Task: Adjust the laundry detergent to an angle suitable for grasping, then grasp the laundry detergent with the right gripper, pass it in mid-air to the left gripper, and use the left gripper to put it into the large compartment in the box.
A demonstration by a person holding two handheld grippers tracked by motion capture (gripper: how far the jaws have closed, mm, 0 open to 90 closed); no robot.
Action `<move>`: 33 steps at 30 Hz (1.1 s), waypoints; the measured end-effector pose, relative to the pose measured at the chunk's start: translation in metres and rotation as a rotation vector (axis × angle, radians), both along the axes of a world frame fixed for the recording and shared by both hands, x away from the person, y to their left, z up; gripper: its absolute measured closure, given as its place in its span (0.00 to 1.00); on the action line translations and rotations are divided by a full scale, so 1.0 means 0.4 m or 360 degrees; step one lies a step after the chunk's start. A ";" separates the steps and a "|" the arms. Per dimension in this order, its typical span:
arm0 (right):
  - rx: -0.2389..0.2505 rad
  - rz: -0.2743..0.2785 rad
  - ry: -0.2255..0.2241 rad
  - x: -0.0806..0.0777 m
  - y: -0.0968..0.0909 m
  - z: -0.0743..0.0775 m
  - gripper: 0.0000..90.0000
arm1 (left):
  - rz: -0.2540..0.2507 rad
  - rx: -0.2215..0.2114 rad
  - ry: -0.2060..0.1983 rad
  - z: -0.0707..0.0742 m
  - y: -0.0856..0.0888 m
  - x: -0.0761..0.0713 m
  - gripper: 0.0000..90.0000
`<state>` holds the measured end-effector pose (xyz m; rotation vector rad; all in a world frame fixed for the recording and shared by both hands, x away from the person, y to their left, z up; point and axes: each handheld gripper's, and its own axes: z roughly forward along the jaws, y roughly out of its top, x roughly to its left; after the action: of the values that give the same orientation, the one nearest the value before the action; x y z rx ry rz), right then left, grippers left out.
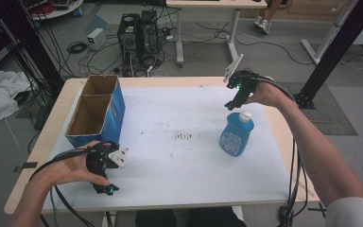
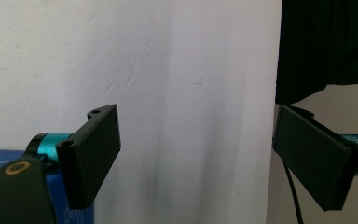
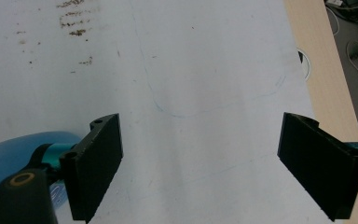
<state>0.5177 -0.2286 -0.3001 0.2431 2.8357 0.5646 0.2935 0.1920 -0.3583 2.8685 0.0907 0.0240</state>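
At the near left corner of the desk [image 1: 38, 156], closest to the camera, the left gripper [image 1: 105, 188] rests low over the white mat [image 1: 179, 161] with its jaws spread wide and nothing between them; in the left gripper view the same jaws frame bare mat and the desk's near edge. Just beyond it, along the left edge, stands an open blue cardboard box [image 1: 97, 111], its two compartments apparently empty. Brown smudges [image 1: 183, 136] mark the mat's centre. Toward the right edge stands a blue bottle [image 1: 237, 135] with a white cap [image 1: 245, 115], upright and free. The right gripper [image 1: 230, 104] hovers just above and behind that cap, jaws likewise wide apart and holding nothing; in the right gripper view the bottle [image 3: 14, 154] appears only as a blue curve beside the left jaw, not between the pair. The step in hand is judged to be the approach to the bottle: a sound grasp calls for centring the jaws over it, descending past the cap, and closing on the body squarely so the upright bottle does not tip.
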 end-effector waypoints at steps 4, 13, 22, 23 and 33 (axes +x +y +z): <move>-0.0007 -0.0009 -0.0002 0.002 -0.001 -0.002 0.15 | 0.0021 -0.0015 0.0000 0.002 0.003 0.000 0.17; -0.0012 -0.0015 0.0007 0.003 -0.007 -0.001 0.15 | 0.0052 -0.0012 0.0008 0.008 0.003 0.005 0.17; 0.0047 -0.0035 0.0018 0.001 -0.029 0.012 0.15 | 0.0032 -0.0024 -0.0017 0.016 -0.014 -0.001 0.17; 0.0047 -0.0035 0.0018 0.001 -0.029 0.012 0.15 | 0.0032 -0.0024 -0.0017 0.016 -0.014 -0.001 0.17; 0.0006 -0.0014 0.0030 -0.001 -0.013 0.004 0.15 | 0.0036 -0.0040 -0.0007 0.014 -0.010 -0.009 0.17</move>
<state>0.5172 -0.2339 -0.2985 0.2631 2.8502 0.5689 0.2900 0.1880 -0.3529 2.8421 0.1218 0.0333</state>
